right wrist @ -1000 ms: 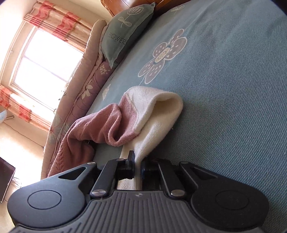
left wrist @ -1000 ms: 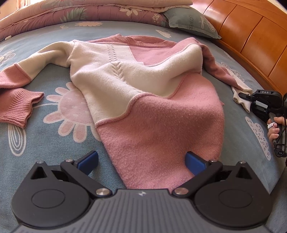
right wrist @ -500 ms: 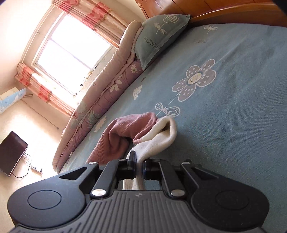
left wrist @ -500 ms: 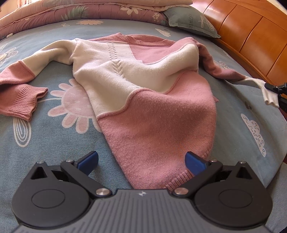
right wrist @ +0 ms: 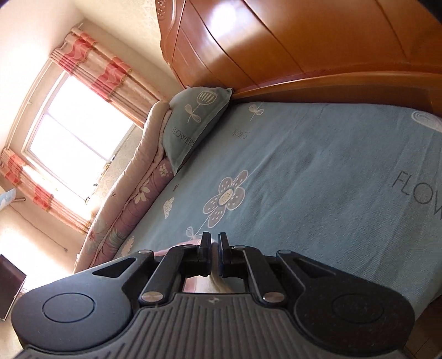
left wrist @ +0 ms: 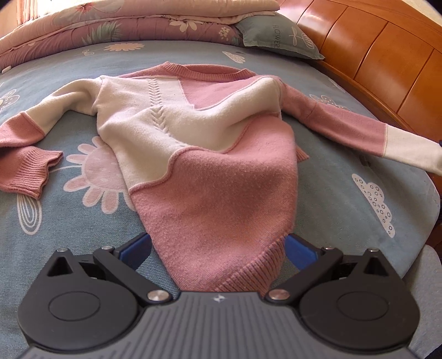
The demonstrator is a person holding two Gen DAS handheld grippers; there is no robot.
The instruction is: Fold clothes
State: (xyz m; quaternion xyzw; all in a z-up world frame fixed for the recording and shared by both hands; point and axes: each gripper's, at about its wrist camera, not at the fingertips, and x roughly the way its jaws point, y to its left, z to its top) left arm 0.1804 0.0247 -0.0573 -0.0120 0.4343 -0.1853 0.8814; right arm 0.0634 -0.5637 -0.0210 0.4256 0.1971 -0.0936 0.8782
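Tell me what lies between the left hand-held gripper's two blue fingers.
In the left wrist view, the sweater's pink ribbed hem lies between the open blue fingers of the left hand-held gripper, on the bedspread; neither pad presses it.

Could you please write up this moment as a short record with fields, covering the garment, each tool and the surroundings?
garment: pink and cream sweater, front up on the bed sheet
right sleeve: stretched out toward the bed edge, cream cuff lifted
left sleeve: bent, pink cuff lying on the sheet
left tool: open, fingers either side of the hem
right tool: shut on cream fabric
background: pillow, folded quilt, wooden headboard
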